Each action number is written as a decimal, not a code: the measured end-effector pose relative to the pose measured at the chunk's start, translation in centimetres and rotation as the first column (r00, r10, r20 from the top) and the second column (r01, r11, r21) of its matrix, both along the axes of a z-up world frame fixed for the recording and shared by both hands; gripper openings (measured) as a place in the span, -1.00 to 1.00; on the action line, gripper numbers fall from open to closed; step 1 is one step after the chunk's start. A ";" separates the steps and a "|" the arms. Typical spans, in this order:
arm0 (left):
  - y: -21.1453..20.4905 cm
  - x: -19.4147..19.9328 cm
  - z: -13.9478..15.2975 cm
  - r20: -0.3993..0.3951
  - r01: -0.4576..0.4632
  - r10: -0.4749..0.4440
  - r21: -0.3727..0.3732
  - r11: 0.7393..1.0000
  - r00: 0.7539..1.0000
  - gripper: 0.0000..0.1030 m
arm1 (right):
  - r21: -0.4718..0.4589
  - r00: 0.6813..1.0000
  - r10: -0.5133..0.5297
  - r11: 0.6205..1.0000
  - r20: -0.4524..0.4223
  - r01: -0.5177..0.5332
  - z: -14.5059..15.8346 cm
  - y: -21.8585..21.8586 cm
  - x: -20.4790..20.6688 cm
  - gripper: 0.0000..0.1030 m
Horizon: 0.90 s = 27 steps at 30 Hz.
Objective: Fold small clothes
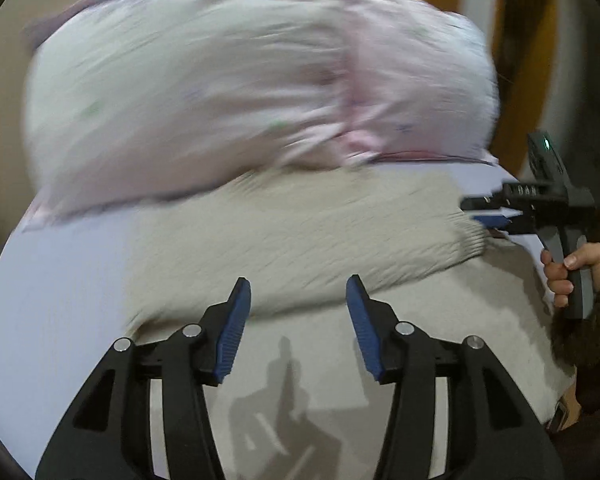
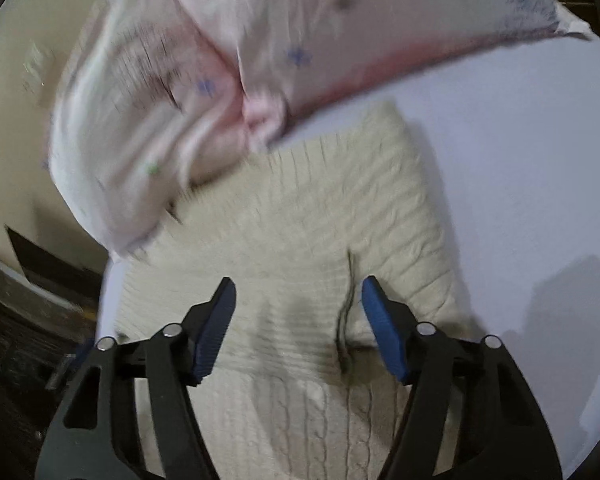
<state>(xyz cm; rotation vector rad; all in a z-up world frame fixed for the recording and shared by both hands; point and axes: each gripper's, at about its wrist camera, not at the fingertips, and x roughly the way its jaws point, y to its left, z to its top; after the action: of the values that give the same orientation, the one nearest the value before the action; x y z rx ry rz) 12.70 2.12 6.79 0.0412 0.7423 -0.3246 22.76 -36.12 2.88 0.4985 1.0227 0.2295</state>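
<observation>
A cream cable-knit sweater [image 1: 300,224] lies on a pale lilac sheet [image 1: 56,280]; one sleeve is folded across its body. It also shows in the right wrist view [image 2: 308,248]. My left gripper [image 1: 298,300] is open and empty, just above the sweater's body. My right gripper [image 2: 298,300] is open and empty over the sweater. In the left wrist view the right gripper [image 1: 488,210] is at the far right, by the ribbed cuff [image 1: 470,236].
A big pink-white floral pillow [image 1: 240,92] lies behind the sweater, its edge over the knit, also in the right wrist view [image 2: 172,92]. A wooden door frame [image 1: 512,40] stands at the back right. The sheet [image 2: 520,168] stretches to the right.
</observation>
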 end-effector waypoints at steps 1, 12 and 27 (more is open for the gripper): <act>1.5 -0.7 -0.3 -0.022 -0.027 0.027 -0.016 1.000 0.999 0.03 | -0.056 0.999 0.006 0.998 0.034 -0.004 0.3 0.7 -0.3 -0.02; 9.1 -7.0 -3.6 -0.203 -0.114 0.070 -0.215 0.970 0.977 0.10 | -0.189 0.990 -0.071 0.977 0.124 0.094 2.8 -0.3 0.5 -0.21; 9.4 -13.7 -5.8 -0.267 -0.103 0.015 -0.316 0.943 0.963 0.09 | 0.053 1.000 -0.013 0.999 0.009 0.012 0.3 -5.0 -20.6 -0.09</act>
<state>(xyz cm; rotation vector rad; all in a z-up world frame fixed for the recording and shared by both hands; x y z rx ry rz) -1.05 11.48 0.95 -0.3455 0.9413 -0.3968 2.20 -41.13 3.15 0.5513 1.0066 0.2479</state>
